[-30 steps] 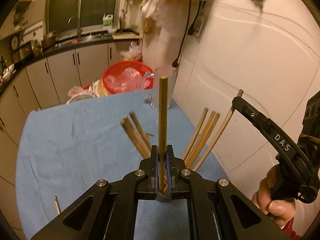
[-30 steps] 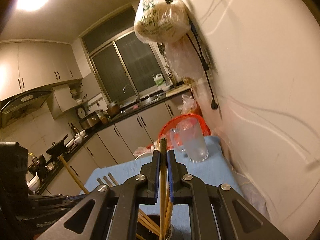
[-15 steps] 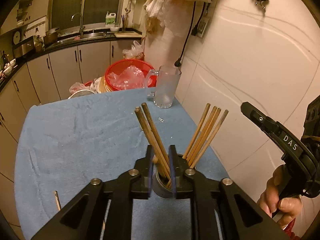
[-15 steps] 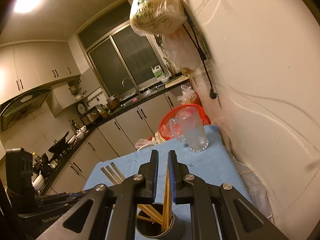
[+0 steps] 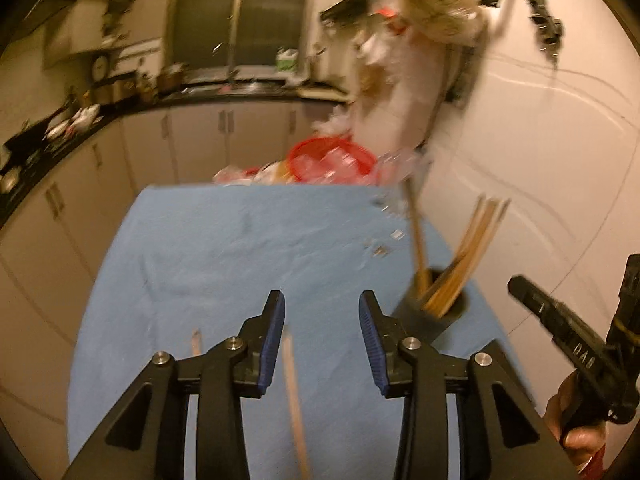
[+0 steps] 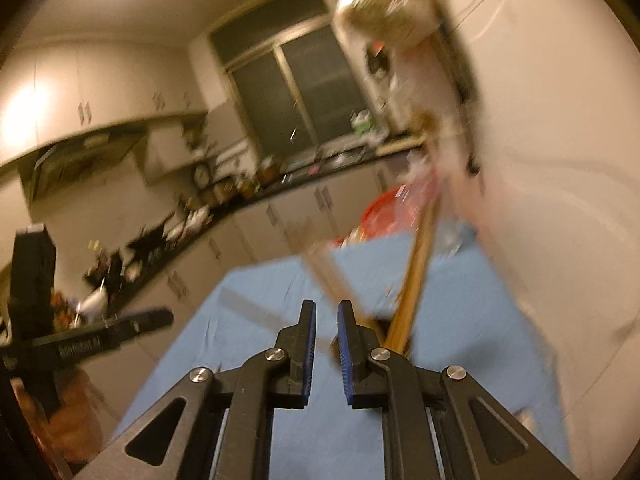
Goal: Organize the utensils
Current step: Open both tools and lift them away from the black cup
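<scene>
A dark round holder (image 5: 434, 314) with several wooden chopsticks (image 5: 472, 246) stands on the blue cloth (image 5: 248, 248) near the right edge. My left gripper (image 5: 322, 304) is open and empty, left of the holder. A loose chopstick (image 5: 294, 396) lies on the cloth under its jaws, with another stick's end (image 5: 196, 340) to the left. My right gripper (image 6: 326, 314) is open by a narrow gap and empty, just in front of the holder (image 6: 380, 330) and its chopsticks (image 6: 416, 276). Both views are blurred.
A glass mug (image 5: 400, 172) and a red basket (image 5: 332, 158) stand at the cloth's far edge. The white wall (image 5: 540, 160) runs along the right. Small bits (image 5: 380, 248) lie on the cloth. Kitchen cabinets (image 5: 200, 140) stand beyond.
Both grippers let go of their chopsticks into the holder and drew back. My left gripper opened wide and swung left, so the holder now sits to its right.
</scene>
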Available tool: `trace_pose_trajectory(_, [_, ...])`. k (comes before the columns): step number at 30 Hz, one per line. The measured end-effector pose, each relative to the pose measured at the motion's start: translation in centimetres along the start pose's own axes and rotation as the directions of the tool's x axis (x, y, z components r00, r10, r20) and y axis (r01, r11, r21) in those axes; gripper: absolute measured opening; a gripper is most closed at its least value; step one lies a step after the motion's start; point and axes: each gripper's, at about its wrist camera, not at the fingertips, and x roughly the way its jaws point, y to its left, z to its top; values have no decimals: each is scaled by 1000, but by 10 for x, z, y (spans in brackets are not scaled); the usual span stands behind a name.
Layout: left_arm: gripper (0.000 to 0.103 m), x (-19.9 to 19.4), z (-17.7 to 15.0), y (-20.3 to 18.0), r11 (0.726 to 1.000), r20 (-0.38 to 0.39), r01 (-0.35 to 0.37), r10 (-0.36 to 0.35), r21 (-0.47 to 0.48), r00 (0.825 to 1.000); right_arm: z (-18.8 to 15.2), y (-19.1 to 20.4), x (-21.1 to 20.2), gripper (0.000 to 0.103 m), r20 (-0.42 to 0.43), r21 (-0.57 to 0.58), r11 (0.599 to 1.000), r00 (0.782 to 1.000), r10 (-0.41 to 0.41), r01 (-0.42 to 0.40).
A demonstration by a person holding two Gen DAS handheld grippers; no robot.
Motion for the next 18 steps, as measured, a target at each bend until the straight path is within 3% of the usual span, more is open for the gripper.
trace_pose_trajectory(5, [39, 19, -48, 51, 991, -86, -116, 110, -67, 990, -59, 22, 51, 13, -192, -9, 999, 981, 31, -34])
trace_pose_trajectory(9, [39, 36, -82, 86, 978, -167, -174, 154, -118, 974, -98, 32, 84, 13, -341, 2, 999, 939, 33, -34])
trace_pose_trajectory(15, [39, 53, -108, 121, 961, -200, -225, 191, -162, 961, -108, 47, 103, 13, -404, -44, 999, 915, 2, -22])
trace_pose_trajectory(18, [39, 62, -118, 129, 959, -211, -217, 177, -181, 961, -108, 54, 112, 24, -437, -48, 999, 900, -6, -16])
